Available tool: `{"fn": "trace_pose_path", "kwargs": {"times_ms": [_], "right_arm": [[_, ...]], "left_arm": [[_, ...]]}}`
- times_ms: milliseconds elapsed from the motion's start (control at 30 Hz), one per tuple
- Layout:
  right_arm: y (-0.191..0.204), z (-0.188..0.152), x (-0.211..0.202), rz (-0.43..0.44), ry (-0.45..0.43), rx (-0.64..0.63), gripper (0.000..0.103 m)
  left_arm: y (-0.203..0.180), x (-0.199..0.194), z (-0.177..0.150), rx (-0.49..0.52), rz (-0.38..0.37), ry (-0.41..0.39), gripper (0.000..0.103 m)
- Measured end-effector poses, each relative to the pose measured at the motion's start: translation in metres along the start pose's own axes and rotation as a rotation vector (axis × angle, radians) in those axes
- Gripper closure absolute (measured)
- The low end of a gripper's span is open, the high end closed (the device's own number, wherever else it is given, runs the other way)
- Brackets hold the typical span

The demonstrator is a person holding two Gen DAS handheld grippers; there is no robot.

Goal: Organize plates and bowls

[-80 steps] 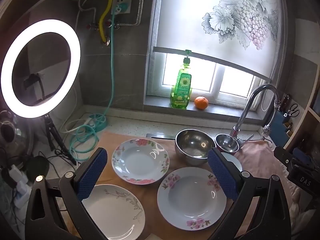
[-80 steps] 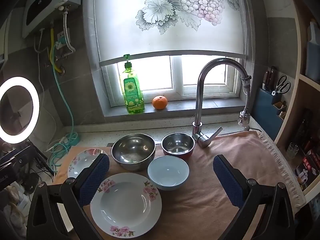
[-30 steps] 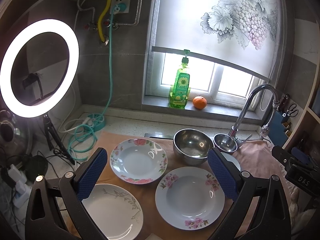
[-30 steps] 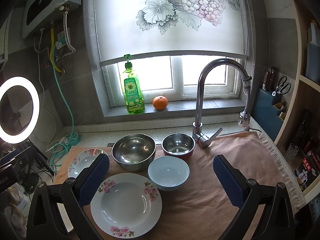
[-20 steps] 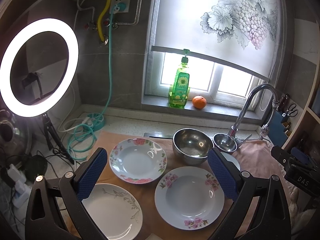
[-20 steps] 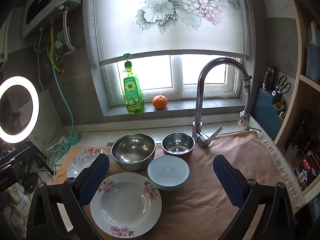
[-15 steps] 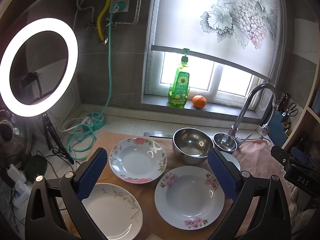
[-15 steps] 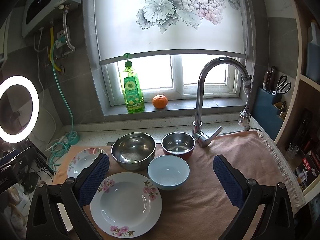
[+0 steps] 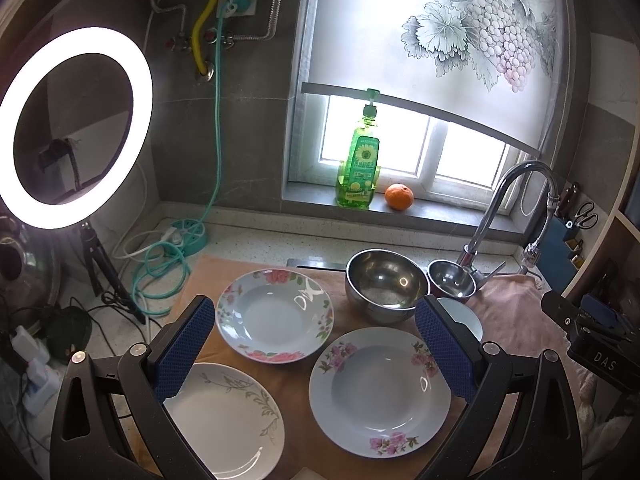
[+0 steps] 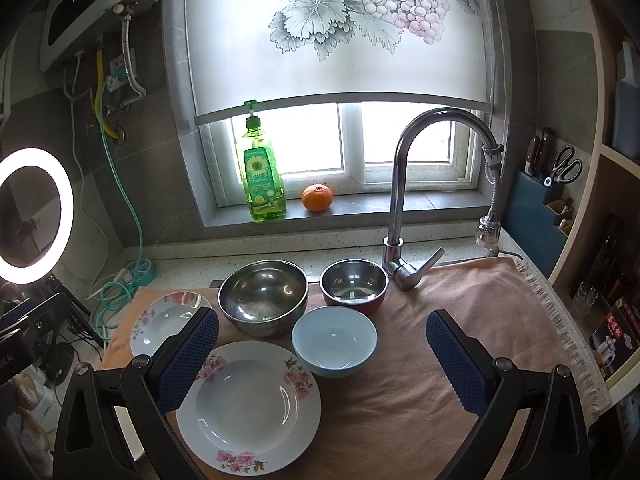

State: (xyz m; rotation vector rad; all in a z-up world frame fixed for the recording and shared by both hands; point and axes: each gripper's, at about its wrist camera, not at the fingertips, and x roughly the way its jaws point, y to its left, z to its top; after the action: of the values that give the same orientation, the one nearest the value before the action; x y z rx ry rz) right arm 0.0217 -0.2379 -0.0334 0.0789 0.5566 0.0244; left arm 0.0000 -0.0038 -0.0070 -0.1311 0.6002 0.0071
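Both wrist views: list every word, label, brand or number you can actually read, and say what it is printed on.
"DAS": white letters on the black device at the right edge of the left wrist view.
Green soap bottle: sunflower label with print, too small to read.
Boxes on the right shelf: red packaging with characters, too blurred to read.
Black device at the left edge of the right wrist view: partial white letters, cut off, unreadable.

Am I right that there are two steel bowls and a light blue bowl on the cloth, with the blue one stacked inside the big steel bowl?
Not quite: the right wrist view shows the light blue ceramic bowl standing on the cloth by itself, in front of the large steel bowl and the small steel bowl, not inside either.
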Motion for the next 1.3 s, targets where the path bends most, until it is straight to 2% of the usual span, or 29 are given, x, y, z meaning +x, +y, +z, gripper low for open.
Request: {"fn": "trace_pose_path", "kwargs": {"times_ms": [567,867,967,1100,1133,1300], "right_arm": [[-0.009,-0.013,0.025,-0.002,0.072,0.005,0.000],[-0.016,-0.026,0.041,-0.001,0.124,-0.001,0.001],[-0.020,-0.032,0.047,0.002,0.148,0.006,0.002],[-0.026,-0.040,0.057,0.018,0.192,0.031,0.009],[-0.029,-0.042,0.060,0.026,0.207,0.042,0.013],[-0.040,-0.056,0.078,0.072,0.284,0.102,0.025]], "left_arm": [[0.009,0.020,-0.008,-0.014,0.011,0.072,0.003],[0.019,0.043,-0.017,-0.040,0.001,0.150,0.004],[0.019,0.051,-0.020,-0.042,-0.009,0.179,0.007],[0.021,0.060,-0.027,-0.065,-0.043,0.227,0.007],[0.022,0.063,-0.029,-0.078,-0.058,0.248,0.012],[0.020,0.083,-0.047,-0.109,-0.102,0.349,0.023]]}}
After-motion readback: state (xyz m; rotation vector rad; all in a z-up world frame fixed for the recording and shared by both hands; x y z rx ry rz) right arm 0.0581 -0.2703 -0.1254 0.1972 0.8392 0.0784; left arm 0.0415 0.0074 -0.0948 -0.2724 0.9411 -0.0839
